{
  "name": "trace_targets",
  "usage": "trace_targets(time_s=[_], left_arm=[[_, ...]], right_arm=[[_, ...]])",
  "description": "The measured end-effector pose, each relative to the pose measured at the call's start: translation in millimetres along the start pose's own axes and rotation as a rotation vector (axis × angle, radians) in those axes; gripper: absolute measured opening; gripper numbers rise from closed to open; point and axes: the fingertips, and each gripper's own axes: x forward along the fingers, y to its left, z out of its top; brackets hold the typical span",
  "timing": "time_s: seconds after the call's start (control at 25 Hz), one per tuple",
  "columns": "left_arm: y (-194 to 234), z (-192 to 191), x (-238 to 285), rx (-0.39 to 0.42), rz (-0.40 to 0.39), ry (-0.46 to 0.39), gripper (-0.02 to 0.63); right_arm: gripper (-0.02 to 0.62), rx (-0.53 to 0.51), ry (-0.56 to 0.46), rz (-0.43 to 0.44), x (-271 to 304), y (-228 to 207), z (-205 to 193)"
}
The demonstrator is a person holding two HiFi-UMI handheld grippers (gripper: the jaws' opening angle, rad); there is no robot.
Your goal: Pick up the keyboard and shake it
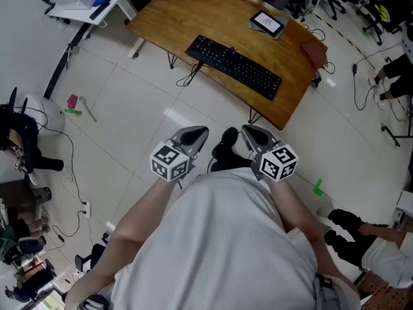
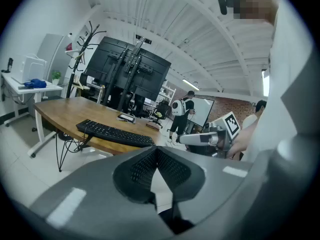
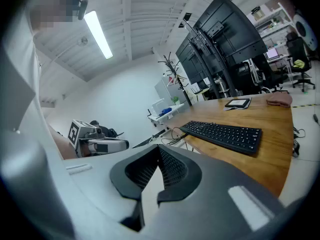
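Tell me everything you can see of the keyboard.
The keyboard is black, long and slim, with rows of low keys, and looks like plastic. It lies flat, keys up, along the near edge of the wooden table. A black cable hangs off that edge by one of its ends. Nothing but the table touches it: the left tool and right tool are shut, empty and well short of it.

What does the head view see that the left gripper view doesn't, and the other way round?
Only the head view shows the pink thing and the green tape mark on the floor. Only the left gripper view shows the ceiling, the black screens, the coat stand and a person with a backpack. Both show the keyboard lying on the wooden table, and the right gripper well short of it.
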Motion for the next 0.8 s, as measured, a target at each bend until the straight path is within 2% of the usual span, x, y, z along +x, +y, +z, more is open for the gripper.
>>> trace_targets(time_s=[0.44,0.68,0.8], left_arm=[[62,55,71,0.042,-0.013,0.082,0.0],[90,85,99,0.054,-0.018,0.114,0.0],[95,88,110,0.064,-0.036,0.161,0.0]], right_arm=[[0.002,0.065,-0.043,-0.036,40,-82,50],[0.002,0.08,-0.054,-0.041,59,-108,74],[0.002,0.099,-0.09,-0.049,61,-115,81]])
